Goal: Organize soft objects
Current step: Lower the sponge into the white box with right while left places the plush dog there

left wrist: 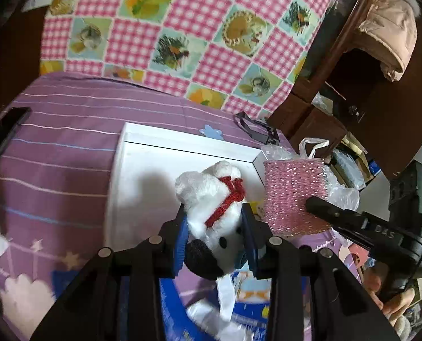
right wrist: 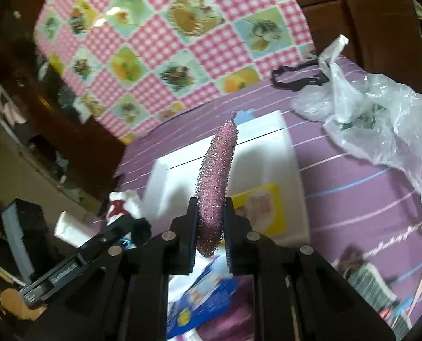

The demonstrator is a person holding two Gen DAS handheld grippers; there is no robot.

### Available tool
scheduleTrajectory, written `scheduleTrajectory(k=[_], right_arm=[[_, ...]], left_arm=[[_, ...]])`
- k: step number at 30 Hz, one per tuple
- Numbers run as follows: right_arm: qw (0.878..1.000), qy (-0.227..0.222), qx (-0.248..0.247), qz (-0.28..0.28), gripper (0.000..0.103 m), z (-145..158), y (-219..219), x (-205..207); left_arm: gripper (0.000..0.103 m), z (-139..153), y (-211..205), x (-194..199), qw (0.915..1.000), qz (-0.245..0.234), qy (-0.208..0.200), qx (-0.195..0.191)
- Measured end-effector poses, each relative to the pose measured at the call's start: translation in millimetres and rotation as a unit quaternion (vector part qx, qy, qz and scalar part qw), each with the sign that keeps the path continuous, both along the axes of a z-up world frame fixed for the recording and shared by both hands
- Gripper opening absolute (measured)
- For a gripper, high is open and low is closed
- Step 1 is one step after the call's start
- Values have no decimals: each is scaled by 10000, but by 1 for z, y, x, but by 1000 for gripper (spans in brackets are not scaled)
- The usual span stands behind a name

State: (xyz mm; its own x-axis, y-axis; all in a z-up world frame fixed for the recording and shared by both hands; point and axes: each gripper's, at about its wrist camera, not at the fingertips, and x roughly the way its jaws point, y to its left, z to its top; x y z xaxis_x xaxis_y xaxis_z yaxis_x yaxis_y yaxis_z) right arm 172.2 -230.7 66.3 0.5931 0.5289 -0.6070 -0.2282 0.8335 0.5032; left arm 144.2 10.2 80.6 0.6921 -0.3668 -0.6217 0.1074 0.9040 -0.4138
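My left gripper [left wrist: 215, 224] is shut on a white plush dog [left wrist: 211, 196] with a red scarf and a black ear, held above the white box [left wrist: 120, 176] on the bed. My right gripper [right wrist: 211, 216] is shut on a pink sparkly pad [right wrist: 216, 176], seen edge-on, which stands up over the same white box [right wrist: 293, 153]. In the left wrist view the pink pad [left wrist: 292, 196] shows its flat face to the right of the dog, with the right gripper [left wrist: 313, 206] on its lower corner. In the right wrist view the plush dog [right wrist: 123, 203] and the left gripper [right wrist: 117, 227] sit at lower left.
The purple striped bedspread [left wrist: 63, 153] holds a black phone [left wrist: 3, 136], a black strap [left wrist: 256, 130] and a crumpled clear plastic bag [right wrist: 381, 119]. A yellow pack [right wrist: 265, 207] lies in the box. A checkered pink quilt [left wrist: 182, 34] lies behind, and dark wooden furniture [left wrist: 353, 91] stands at right.
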Motion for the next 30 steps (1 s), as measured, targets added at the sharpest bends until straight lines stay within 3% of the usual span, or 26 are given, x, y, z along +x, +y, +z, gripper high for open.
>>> scheduleTrajectory(k=[4, 8, 10, 13, 15, 18, 22, 25, 30], right_arm=[[9993, 176, -339, 59, 18, -15, 2, 25], [9978, 490, -134, 421, 18, -33, 7, 39], [9966, 545, -437, 425, 18, -40, 12, 41], [9921, 652, -998, 386, 18, -47, 15, 42], [9907, 617, -1153, 386, 18, -44, 14, 40], [9814, 439, -1844, 315, 20, -36, 19, 35], [9698, 248, -2414, 233, 28, -37, 25, 33], [9679, 52, -2506, 189, 39, -38, 26, 33], [9693, 20, -2453, 161, 41, -35, 23, 33]], left_arm=[[33, -14, -16, 24, 9998, -44, 155, 117], [33, -33, -37, 43, 9953, 46, 505, 824], [33, -43, -44, 48, 9914, 13, 676, 1117], [34, -50, -50, 50, 9903, 0, 718, 1191], [34, -51, -49, 52, 9911, -7, 766, 1091], [34, -54, -49, 51, 9928, -31, 776, 908], [38, -55, -52, 50, 9929, 15, 668, 986], [44, -52, -54, 47, 9924, 33, 563, 1096], [63, -40, -60, 39, 9920, -26, 182, 1249]])
